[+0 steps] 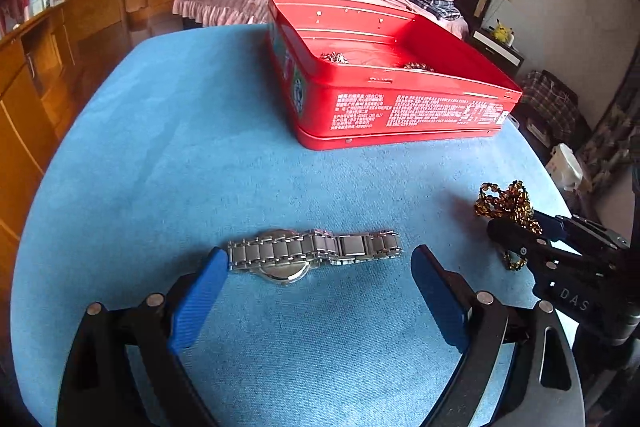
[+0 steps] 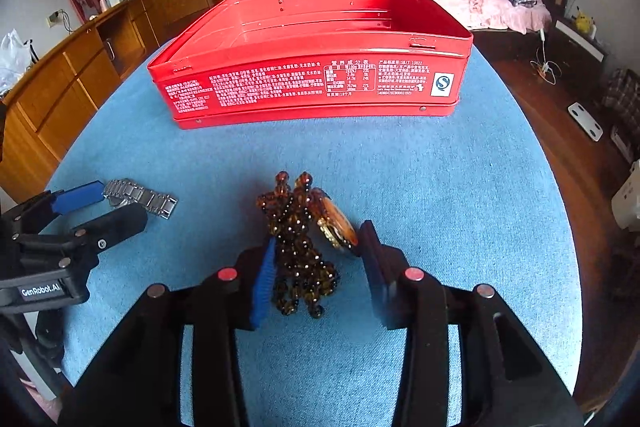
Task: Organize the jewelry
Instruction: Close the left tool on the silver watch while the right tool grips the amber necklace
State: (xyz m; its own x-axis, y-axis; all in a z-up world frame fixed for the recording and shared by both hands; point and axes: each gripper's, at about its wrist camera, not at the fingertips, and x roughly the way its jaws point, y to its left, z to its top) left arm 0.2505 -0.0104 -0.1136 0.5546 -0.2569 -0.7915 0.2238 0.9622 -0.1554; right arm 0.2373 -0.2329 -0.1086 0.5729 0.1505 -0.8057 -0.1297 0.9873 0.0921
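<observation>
- Left wrist view: your left gripper is spread wide, its blue pads on either side of the silver watch. The left pad sits at the strap's end, seemingly just touching it; the right pad stands a little clear of the other end. Nothing is clamped.
- Ahead of those fingers, across the blue tablecloth, stands the open red tin, with bits of jewelry showing over its near wall.
- Off to your right, the right gripper is down at the amber bead necklace.
- Right wrist view: your right gripper is partly open around the amber bead necklace, which lies heaped between the fingers. The blue left pad touches the beads; whether the right finger meets the round pendant you cannot tell. Not a closed grip.
- Straight ahead sits the red tin, well apart from the beads.
- To your left, the left gripper flanks the silver watch.
</observation>
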